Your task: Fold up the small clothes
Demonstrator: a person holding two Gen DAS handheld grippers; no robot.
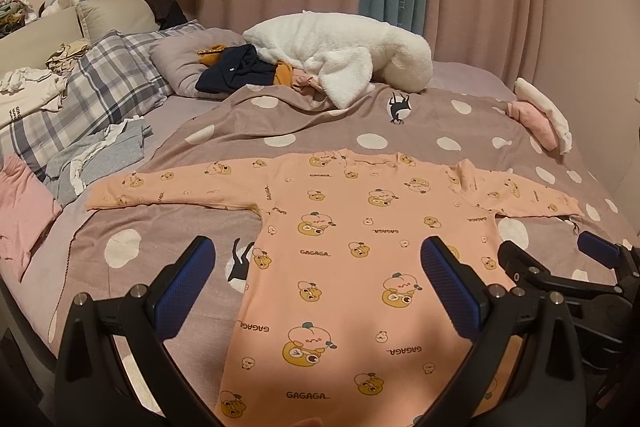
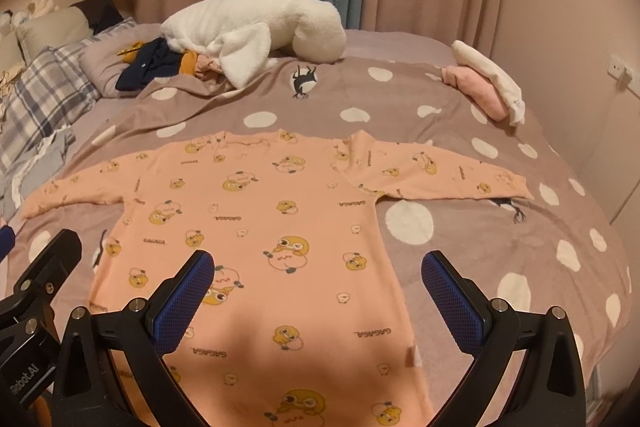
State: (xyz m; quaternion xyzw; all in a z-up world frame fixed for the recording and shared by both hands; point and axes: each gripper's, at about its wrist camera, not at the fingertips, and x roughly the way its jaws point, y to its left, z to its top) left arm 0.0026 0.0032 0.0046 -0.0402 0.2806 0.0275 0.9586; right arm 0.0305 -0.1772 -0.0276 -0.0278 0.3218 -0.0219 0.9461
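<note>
A small peach long-sleeved shirt with cartoon prints lies flat on the dotted grey blanket, both sleeves spread out sideways, hem toward me. It also shows in the right wrist view. My left gripper is open and empty above the shirt's lower body. My right gripper is open and empty above the shirt's lower right side; it also shows at the right edge of the left wrist view.
A white fleece garment and dark clothes lie at the far side. Folded pink and white items sit at the far right. Grey clothes, a pink piece and plaid pillows lie left.
</note>
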